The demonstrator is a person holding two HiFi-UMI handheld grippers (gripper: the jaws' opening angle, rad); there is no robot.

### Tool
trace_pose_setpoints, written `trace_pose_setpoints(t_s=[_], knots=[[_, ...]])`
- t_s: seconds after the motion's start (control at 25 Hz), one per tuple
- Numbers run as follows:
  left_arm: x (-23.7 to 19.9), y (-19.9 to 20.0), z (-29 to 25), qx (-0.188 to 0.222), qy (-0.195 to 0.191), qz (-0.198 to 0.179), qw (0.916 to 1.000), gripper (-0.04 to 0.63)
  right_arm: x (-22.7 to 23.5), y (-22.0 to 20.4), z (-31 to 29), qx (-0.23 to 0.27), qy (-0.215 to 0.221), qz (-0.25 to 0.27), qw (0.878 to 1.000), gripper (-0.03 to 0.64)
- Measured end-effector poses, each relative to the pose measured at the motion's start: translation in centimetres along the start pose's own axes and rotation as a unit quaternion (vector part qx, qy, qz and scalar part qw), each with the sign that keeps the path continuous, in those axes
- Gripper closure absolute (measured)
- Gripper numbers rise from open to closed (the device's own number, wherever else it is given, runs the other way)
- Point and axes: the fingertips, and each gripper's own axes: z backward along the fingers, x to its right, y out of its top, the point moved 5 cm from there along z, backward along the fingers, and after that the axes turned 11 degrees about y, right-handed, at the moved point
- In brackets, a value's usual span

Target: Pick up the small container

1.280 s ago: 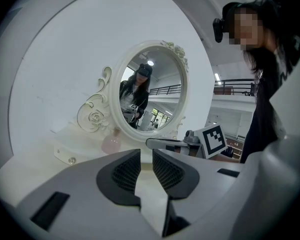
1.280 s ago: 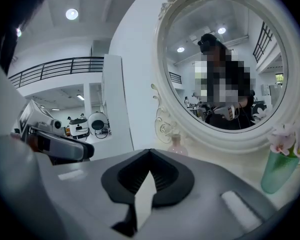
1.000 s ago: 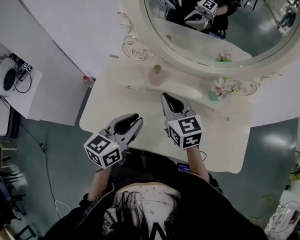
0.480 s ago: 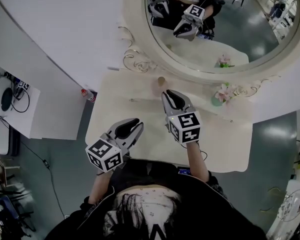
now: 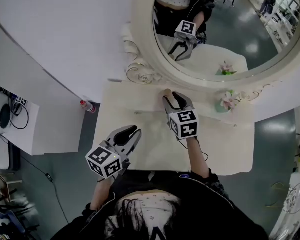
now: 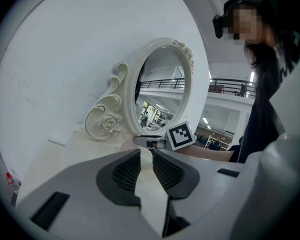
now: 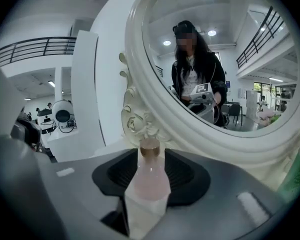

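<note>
Right tool [image 5: 175, 99] opening round half-hidden container [image 7: 149, 176]

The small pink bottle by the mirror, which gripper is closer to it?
Right. The right gripper, jaws just opened, has the small pink bottle between them; the left gripper, shut, hangs back near the table's front edge.

head view: from above, facing steeply down on desk [image 5: 155, 144] & mirror [image 5: 144, 39], mid range. left gripper view: low over desk, facing mirror frame edge-on, further back. right gripper view: v. close, facing mirror glass, small container [image 7: 149, 176] right at lens. all 3 share mirror; head & left share desk.
</note>
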Motion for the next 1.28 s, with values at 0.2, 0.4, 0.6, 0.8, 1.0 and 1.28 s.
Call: trace_pose_setpoints(t_s=[0.2,0.4,0.6,0.8,1.0,1.28], knots=[[-1.8,-0.1,0.0,-0.008,0.001,0.008,0.9999,0.529,0.3,-0.1,-1.7,-0.006,-0.003,-0.009,1.0,0.446],[-2.9,-0.2,-0.4,-0.018,-0.003,0.015,0.9997,0.529,0.5,-0.3,-2.7,-0.008,-0.013,-0.008,1.0,0.446],[-3.5,-0.6,-1.0,-0.028,-0.011,0.023,0.9993,0.529,0.6,-0.2,-2.7,-0.002,-0.02,-0.008,1.0,0.448],[-3.5,-1.1,-1.7,-0.04,-0.024,0.026,0.9986,0.529,0.5,-0.1,-2.6,-0.003,-0.026,-0.003,1.0,0.466],[-3.2,-1.9,-2.2,-0.056,-0.037,0.03,0.9973,0.529,0.4,-0.1,-2.3,-0.003,-0.033,-0.009,0.999,0.468],[-2.7,-3.9,-3.2,-0.097,-0.053,0.021,0.9937,0.508,-0.5,-0.3,-1.4,-0.001,-0.024,-0.039,0.999,0.469]])
